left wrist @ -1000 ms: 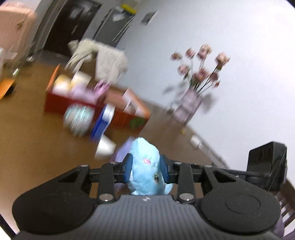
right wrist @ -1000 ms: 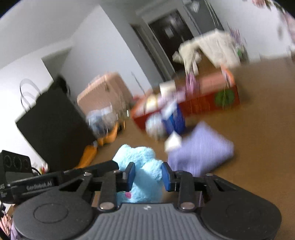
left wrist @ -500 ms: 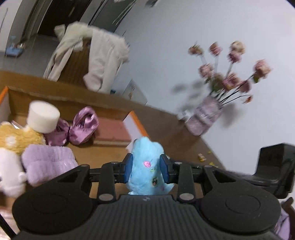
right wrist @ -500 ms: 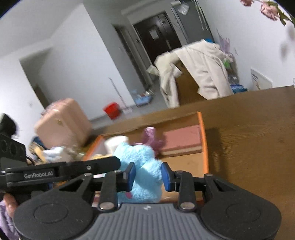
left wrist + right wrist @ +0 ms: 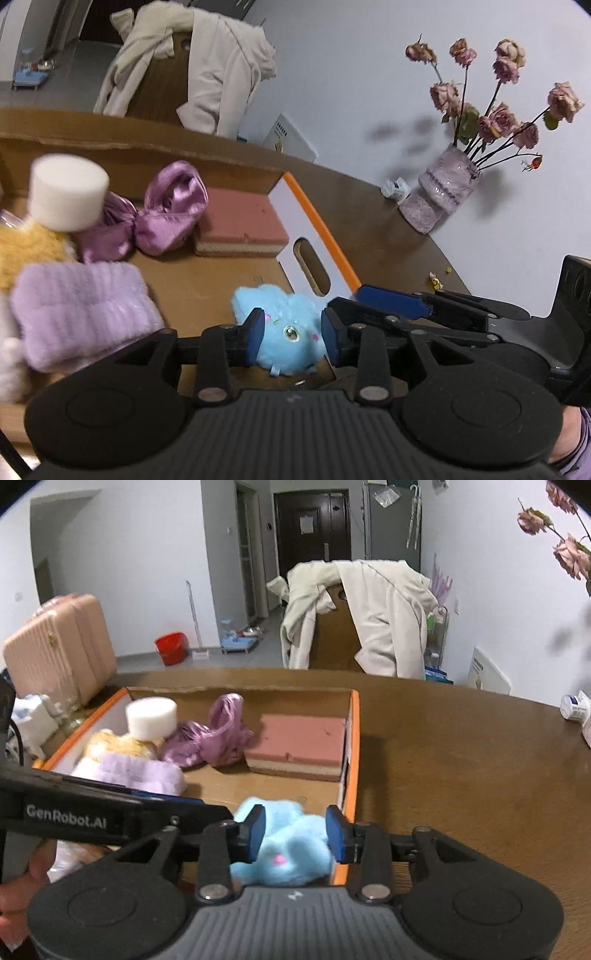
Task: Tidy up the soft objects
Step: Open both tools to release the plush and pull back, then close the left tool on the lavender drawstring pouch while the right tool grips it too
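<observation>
A light blue plush toy [image 5: 286, 334] lies at the near right corner of the orange-rimmed cardboard box [image 5: 314, 229]. My left gripper [image 5: 291, 334] stands around it with the pads slightly apart from the fur, open. My right gripper [image 5: 295, 832] also stands around the same plush [image 5: 288, 849], open. The box [image 5: 352, 746] holds a pink sponge block [image 5: 299, 746], a purple satin bow [image 5: 218, 734], a white foam cylinder [image 5: 151, 716], a lilac towel [image 5: 136, 771] and a yellow plush [image 5: 110, 744].
A vase of dried roses [image 5: 443, 192] stands on the brown table [image 5: 461, 775] at the right, near the wall. A chair draped with a cream coat [image 5: 365, 616] is behind the table. A pink suitcase [image 5: 55, 646] is at the far left.
Both grippers carried the blue plush over the box and lowered it into the near right corner. Their jaws have widened, and the plush now rests on the box floor.
</observation>
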Motion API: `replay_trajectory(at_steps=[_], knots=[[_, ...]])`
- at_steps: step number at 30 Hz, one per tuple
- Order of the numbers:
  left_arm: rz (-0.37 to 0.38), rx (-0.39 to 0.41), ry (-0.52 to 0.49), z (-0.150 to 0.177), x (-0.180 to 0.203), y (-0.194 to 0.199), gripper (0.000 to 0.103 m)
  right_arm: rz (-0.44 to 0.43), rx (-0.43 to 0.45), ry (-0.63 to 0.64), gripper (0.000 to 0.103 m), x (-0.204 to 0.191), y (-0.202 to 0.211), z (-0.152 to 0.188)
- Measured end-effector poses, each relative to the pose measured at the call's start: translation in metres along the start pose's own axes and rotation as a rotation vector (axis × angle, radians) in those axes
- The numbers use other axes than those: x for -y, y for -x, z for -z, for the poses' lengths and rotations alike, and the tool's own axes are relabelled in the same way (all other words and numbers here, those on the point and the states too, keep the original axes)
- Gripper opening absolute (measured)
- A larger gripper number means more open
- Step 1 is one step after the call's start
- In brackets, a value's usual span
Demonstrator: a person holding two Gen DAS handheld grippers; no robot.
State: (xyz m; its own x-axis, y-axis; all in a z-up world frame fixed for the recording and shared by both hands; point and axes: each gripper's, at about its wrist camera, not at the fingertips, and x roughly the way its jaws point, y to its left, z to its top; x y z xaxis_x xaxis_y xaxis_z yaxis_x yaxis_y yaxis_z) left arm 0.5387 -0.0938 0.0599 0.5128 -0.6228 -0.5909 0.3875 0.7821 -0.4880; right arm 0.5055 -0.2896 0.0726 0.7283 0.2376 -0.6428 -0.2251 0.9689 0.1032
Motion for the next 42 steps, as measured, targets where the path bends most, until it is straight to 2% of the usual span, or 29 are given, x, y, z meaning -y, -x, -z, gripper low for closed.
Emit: replay_trajectory(at_steps=[4,6,9,12,17,22,29,35,38,42], knots=[[-0.037,0.064,-0.053,-0.001,0.013,0.043,0.038,-0.020,0.046,0.026,0.044,-0.006,0.036,-0.006],[-0.079,0.105,-0.088,0.003,0.020,0.073,0.040,-0.022,0.072,0.045,0.048,-0.010,0.059,-0.007],[-0.158,0.158,-0.146,0.016,0.030,0.113,0.050,-0.032,0.104,0.074,0.054,-0.019,0.092,-0.004],[-0.220,0.197,-0.197,0.033,0.042,0.148,0.055,-0.039,0.133,0.104,0.057,-0.031,0.122,0.003],[-0.321,0.294,-0.264,0.071,0.062,0.205,0.073,-0.068,0.200,0.115,0.063,-0.051,0.164,0.019],[-0.395,0.385,-0.322,0.133,0.082,0.246,0.081,-0.099,0.255,0.120,0.071,-0.069,0.199,0.063],[-0.431,0.465,-0.297,0.219,0.104,0.273,0.088,-0.086,0.290,0.134,0.079,-0.092,0.227,0.133],[-0.467,0.498,-0.293,0.289,0.115,0.272,0.092,-0.133,0.288,0.106,0.082,-0.102,0.244,0.193],[-0.472,0.480,-0.291,0.310,0.115,0.267,0.092,-0.156,0.267,0.058,0.082,-0.098,0.245,0.216],[-0.469,0.453,-0.292,0.314,0.115,0.257,0.095,-0.157,0.230,0.030,0.082,-0.091,0.239,0.232]])
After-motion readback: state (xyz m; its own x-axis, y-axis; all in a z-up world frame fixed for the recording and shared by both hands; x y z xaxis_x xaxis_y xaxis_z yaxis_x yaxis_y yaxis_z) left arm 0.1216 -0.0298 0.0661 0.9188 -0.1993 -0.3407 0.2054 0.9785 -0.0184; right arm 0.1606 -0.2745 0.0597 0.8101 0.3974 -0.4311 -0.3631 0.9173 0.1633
